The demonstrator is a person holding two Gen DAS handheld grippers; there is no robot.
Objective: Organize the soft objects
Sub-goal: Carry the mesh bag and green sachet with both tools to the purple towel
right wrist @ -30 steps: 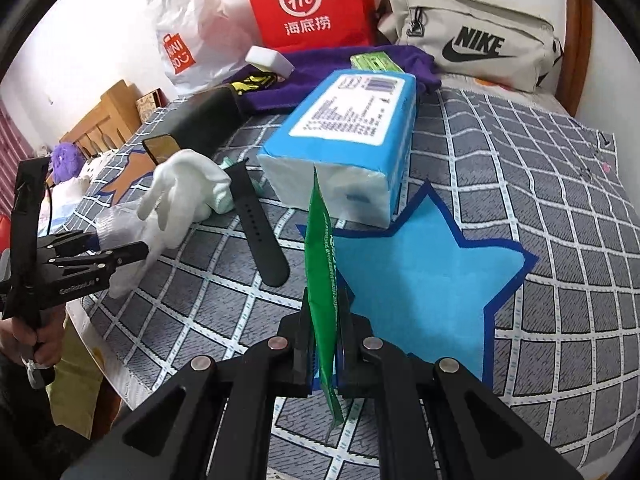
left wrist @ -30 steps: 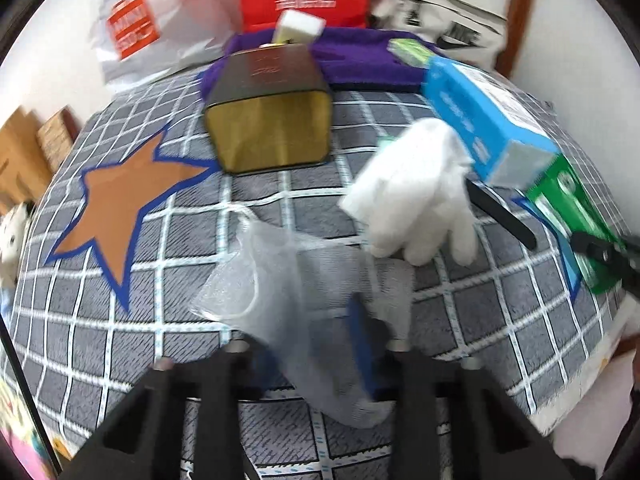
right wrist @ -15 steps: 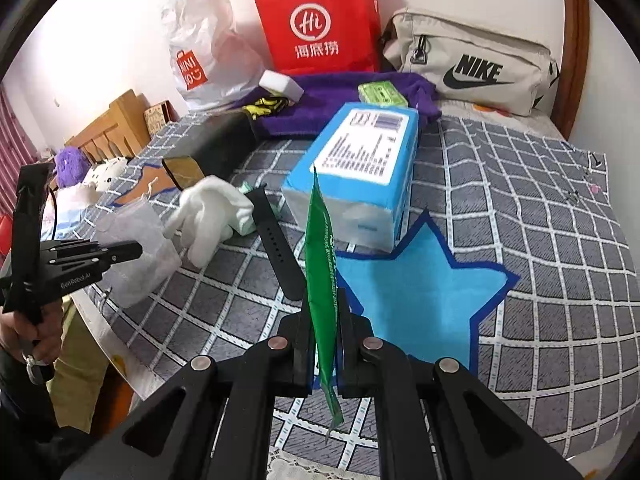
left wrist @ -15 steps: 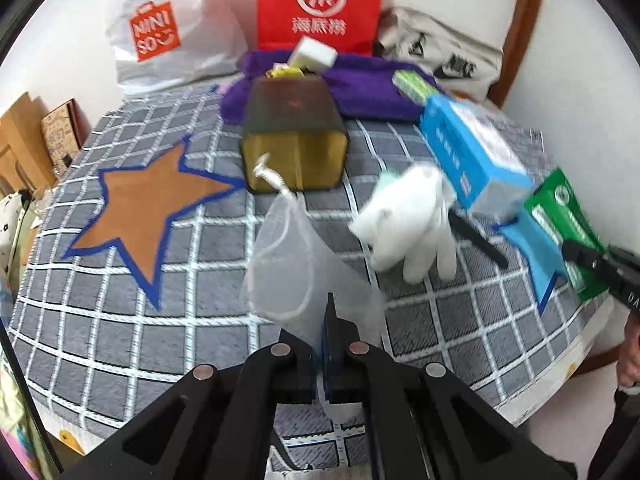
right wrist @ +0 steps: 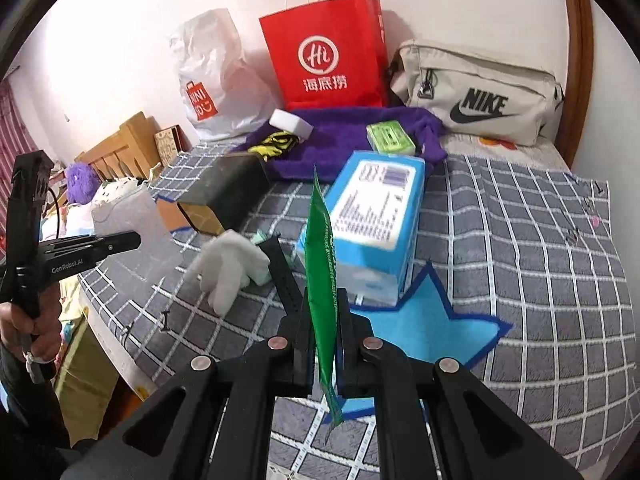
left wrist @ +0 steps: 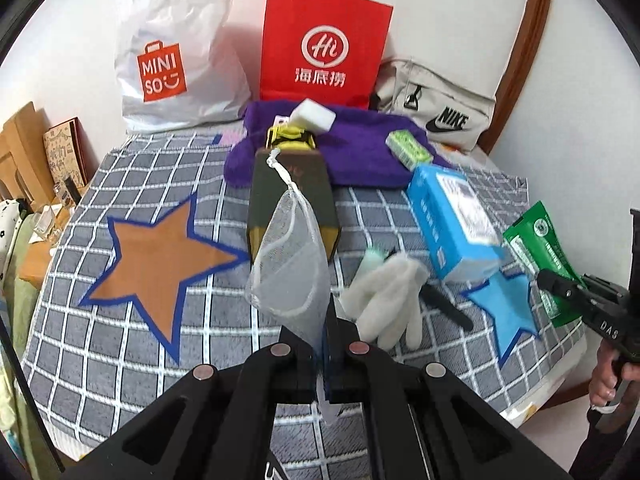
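Observation:
My left gripper (left wrist: 321, 330) is shut on the lower corner of a white mesh drawstring bag (left wrist: 292, 264). The bag stands up above the checked blanket (left wrist: 132, 360), clear of it. My right gripper (right wrist: 323, 309) is shut on a flat green packet (right wrist: 319, 248), held edge-up. In the left wrist view that packet (left wrist: 534, 246) and the right gripper (left wrist: 560, 285) sit at the far right. From the right wrist, the left gripper (right wrist: 120, 241) and the mesh bag (right wrist: 134, 216) appear at the left. A white glove (left wrist: 388, 298) lies on the blanket between the two.
On the blanket are a blue tissue box (right wrist: 372, 216), a dark box (left wrist: 292, 188), a black strap (right wrist: 285, 276) and a purple towel (left wrist: 360, 148). A red paper bag (left wrist: 322, 40), a white plastic bag (left wrist: 176, 52) and a beige Nike bag (right wrist: 476, 96) line the wall.
The left jaws closed on the mesh bag and lifted it off the blanket. The right gripper rose too, still holding the green packet.

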